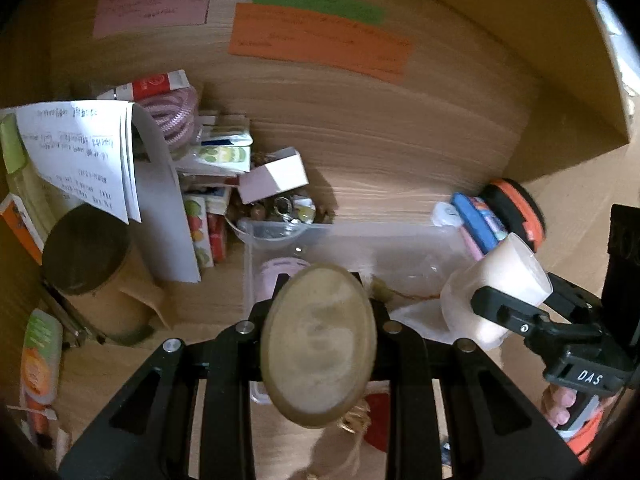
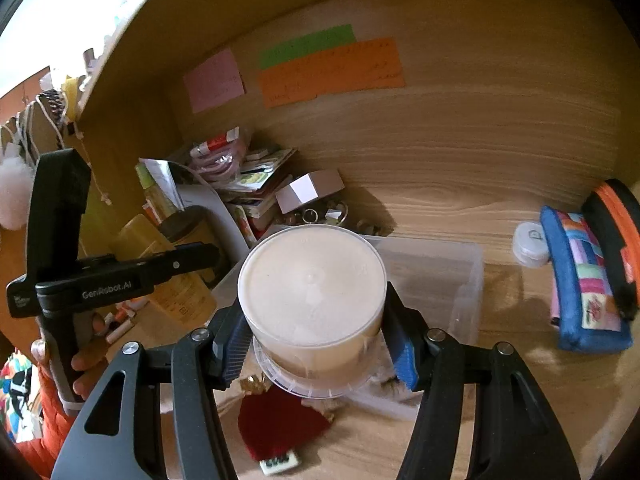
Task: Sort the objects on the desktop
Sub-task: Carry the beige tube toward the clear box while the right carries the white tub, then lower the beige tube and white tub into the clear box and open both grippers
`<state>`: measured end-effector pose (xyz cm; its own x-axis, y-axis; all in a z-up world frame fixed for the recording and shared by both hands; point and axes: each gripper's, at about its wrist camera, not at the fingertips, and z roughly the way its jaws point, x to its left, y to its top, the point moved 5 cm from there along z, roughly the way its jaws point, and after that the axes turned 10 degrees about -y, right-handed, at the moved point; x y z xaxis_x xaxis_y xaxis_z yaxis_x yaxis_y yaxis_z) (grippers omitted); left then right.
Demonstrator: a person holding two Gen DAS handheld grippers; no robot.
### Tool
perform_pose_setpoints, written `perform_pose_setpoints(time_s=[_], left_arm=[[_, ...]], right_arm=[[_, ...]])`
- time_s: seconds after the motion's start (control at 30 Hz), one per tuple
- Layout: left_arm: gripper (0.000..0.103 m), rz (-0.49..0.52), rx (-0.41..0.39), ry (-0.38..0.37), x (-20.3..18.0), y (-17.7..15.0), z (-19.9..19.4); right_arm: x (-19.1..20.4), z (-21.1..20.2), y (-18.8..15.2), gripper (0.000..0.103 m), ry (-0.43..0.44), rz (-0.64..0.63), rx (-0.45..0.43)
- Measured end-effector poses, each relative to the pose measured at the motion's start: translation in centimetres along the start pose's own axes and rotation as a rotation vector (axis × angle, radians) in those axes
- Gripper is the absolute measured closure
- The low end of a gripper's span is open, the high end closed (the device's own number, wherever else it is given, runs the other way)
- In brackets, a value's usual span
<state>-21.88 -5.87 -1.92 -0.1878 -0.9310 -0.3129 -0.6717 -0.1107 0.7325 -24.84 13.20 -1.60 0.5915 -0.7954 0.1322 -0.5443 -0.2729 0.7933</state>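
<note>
In the left wrist view my left gripper is shut on a tan, round, flat disc, which stands tilted on edge between its black fingers. My right gripper is shut on a white round tub, with its blue pads pressing both sides above a clear plastic flange. From the left wrist view the same tub shows at the right, lifted above the desk in the right gripper. Both grippers hang over a clear plastic box on the wooden desk.
A clutter pile at the left holds papers, a brown cylinder and a small white box. At the right lie a blue patchwork pouch, an orange-black case and a small white pot. A red pouch lies near the front.
</note>
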Motion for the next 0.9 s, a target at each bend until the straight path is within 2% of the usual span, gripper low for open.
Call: perform_pose_setpoints(time_s=[0.23, 0.33, 0.63, 0.9], left_arm=[[0.077, 0.024, 0.036, 0.035, 0.4, -0.1, 2.7], [0.077, 0.024, 0.048, 0.024, 0.5, -0.3, 3.6], [0.077, 0.049, 0.083, 0.057, 0.7, -1.1, 5.7], [0.077, 0.077, 0.134, 0.085, 0.6, -2.2, 7.4]], right_arm=[[0.1, 4.1, -0.8, 0.048, -0.049, -0.003, 0.057], [0.2, 5.2, -1.4, 0.048, -0.057, -0.007, 0.075], [1.3, 6.9, -2.7, 0.048, -0.078, -0.087, 0.122], [2.0, 7.5, -3.5, 0.047, -0.106, -0.14, 0.13]])
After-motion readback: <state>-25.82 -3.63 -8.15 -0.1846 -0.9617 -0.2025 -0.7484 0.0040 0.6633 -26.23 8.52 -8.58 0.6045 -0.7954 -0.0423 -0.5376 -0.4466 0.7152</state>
